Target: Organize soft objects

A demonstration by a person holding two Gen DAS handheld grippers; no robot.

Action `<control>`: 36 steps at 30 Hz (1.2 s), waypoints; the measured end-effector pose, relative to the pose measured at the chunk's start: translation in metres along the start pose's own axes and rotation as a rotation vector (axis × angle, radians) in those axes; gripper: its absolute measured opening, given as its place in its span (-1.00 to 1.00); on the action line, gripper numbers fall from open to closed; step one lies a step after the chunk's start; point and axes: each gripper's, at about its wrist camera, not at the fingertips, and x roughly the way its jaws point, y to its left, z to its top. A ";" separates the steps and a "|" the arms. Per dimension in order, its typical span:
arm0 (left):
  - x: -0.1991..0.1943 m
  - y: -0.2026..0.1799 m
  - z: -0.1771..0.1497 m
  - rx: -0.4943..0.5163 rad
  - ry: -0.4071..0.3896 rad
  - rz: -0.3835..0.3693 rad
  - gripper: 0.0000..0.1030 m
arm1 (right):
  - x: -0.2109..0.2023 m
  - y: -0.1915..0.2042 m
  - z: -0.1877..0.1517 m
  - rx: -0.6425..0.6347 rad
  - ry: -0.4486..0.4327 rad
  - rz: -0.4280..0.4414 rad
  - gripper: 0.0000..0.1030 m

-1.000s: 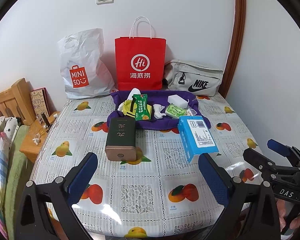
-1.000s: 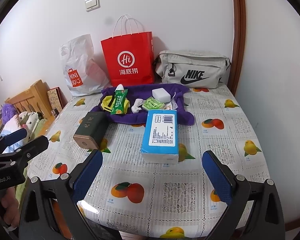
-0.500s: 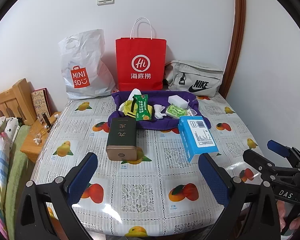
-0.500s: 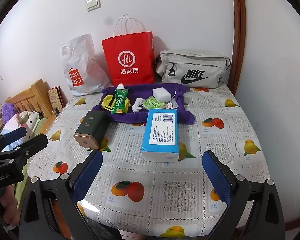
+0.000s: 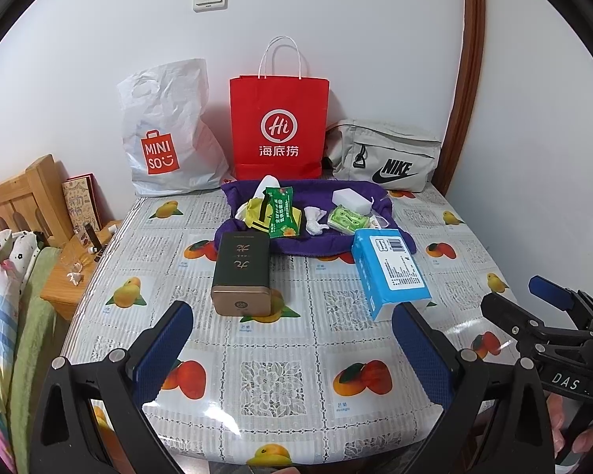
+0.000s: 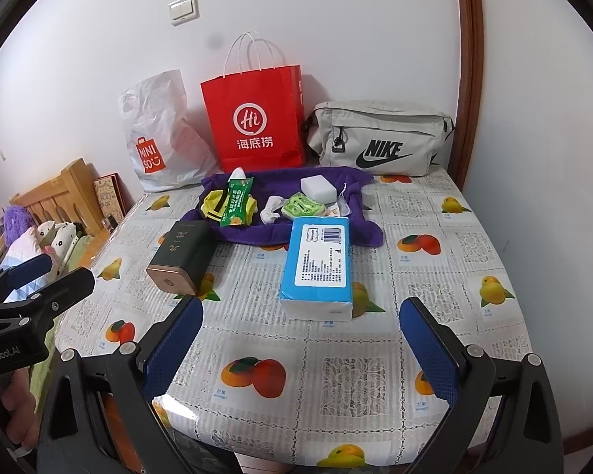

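Observation:
A purple cloth lies at the back middle of the table with small items on it: a green packet, a yellow pouch, a white sponge block, a green wipes pack and a crumpled white tissue. A blue tissue pack and a dark green tin lie in front of it. My left gripper and right gripper are open and empty above the near table edge.
A white MINISO bag, a red paper bag and a grey Nike bag stand against the back wall. A wooden bed frame and bedside stand are at the left. The table has a fruit-print cover.
Both grippers have crept slightly; the objects have not moved and both grippers stay open.

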 end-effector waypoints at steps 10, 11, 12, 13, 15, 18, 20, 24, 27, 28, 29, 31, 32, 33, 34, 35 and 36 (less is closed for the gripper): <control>-0.003 0.002 0.000 -0.003 -0.003 0.001 0.98 | -0.002 0.001 0.000 -0.001 -0.001 0.005 0.92; -0.003 0.002 0.000 -0.003 -0.004 0.000 0.98 | -0.002 0.001 0.000 -0.002 0.000 0.003 0.92; -0.003 0.002 0.000 -0.003 -0.003 -0.001 0.98 | -0.002 0.001 0.000 -0.003 0.000 0.002 0.92; -0.003 0.002 0.000 -0.003 -0.003 0.000 0.98 | -0.003 0.002 -0.001 -0.003 -0.001 0.001 0.92; -0.004 0.002 0.001 -0.003 -0.003 -0.001 0.98 | -0.003 0.002 0.000 -0.002 0.003 0.003 0.92; -0.004 0.002 0.000 -0.002 -0.004 0.000 0.98 | -0.004 0.002 0.000 -0.003 0.000 0.003 0.92; -0.004 0.002 0.000 -0.003 -0.004 -0.001 0.98 | -0.003 0.003 0.000 -0.003 -0.001 0.004 0.92; -0.005 0.002 0.000 -0.003 -0.005 -0.002 0.98 | -0.003 0.003 0.000 -0.002 -0.001 0.004 0.92; -0.005 0.002 0.000 -0.003 -0.005 0.000 0.98 | -0.003 0.003 0.000 -0.003 -0.001 0.005 0.92; -0.004 0.002 0.000 -0.003 -0.004 -0.001 0.98 | -0.003 0.003 0.000 -0.003 0.000 0.004 0.92; -0.005 0.002 -0.001 -0.004 -0.005 0.001 0.98 | -0.003 0.003 0.000 -0.004 0.001 0.004 0.92; -0.004 0.002 -0.001 -0.003 -0.004 0.001 0.98 | -0.003 0.003 0.000 -0.004 -0.002 0.004 0.92; -0.004 0.002 -0.001 -0.004 -0.004 0.001 0.98 | -0.003 0.003 0.000 -0.003 -0.001 0.004 0.92; -0.005 0.002 0.000 -0.004 -0.003 0.001 0.98 | -0.003 0.003 0.000 -0.003 0.000 0.005 0.92; -0.004 0.002 -0.001 -0.004 -0.005 0.002 0.98 | -0.004 0.004 0.000 -0.002 0.000 0.005 0.92; -0.005 0.002 0.000 -0.003 -0.006 0.003 0.98 | -0.004 0.004 0.000 -0.003 -0.001 0.006 0.92; -0.006 0.003 0.000 -0.003 -0.005 0.004 0.98 | -0.004 0.005 0.000 -0.005 0.000 0.007 0.92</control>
